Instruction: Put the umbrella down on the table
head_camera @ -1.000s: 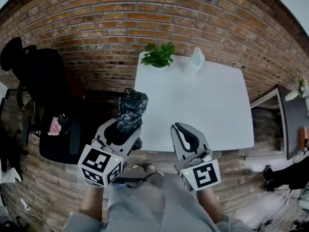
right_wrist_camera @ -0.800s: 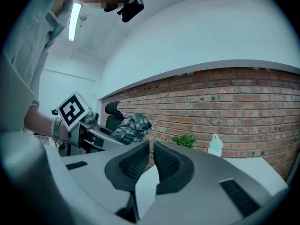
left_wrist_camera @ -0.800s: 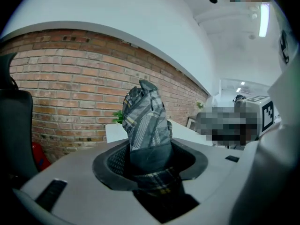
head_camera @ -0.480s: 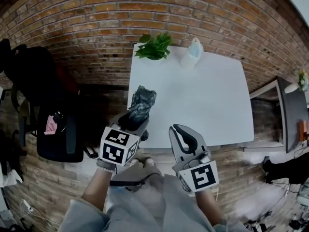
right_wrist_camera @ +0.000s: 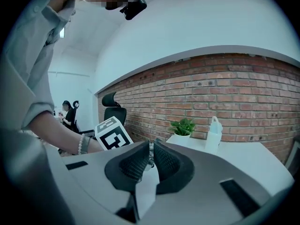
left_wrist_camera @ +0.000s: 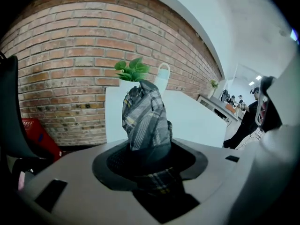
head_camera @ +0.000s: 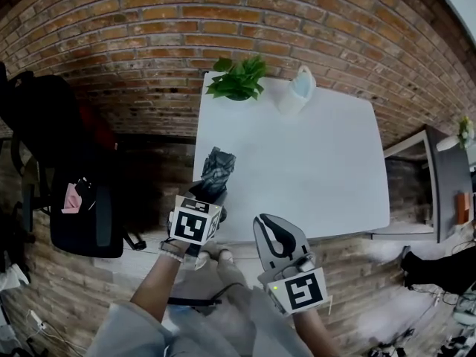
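Head view shows the left hand-held gripper [head_camera: 207, 198] clamping the folded umbrella [head_camera: 218, 166] at the tabletop's [head_camera: 312, 162] lower-left edge (right hand-held gripper [head_camera: 272, 227] jaws together, empty); best carry it inward and lay it flat before releasing.

Near and middle bench [head_camera: 320, 169] open; plant [head_camera: 238, 80] and bag [head_camera: 296, 93] stand at far edge by wall [head_camera: 149, 50]. Chair [head_camera: 74, 199] crowds left side.

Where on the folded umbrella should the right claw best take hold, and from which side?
Probably the bundled plaid body of the umbrella, just beyond the left claw, approached by the right claw from its own side. That part sticks out free and narrow; the rest sits clamped inside the left claw.
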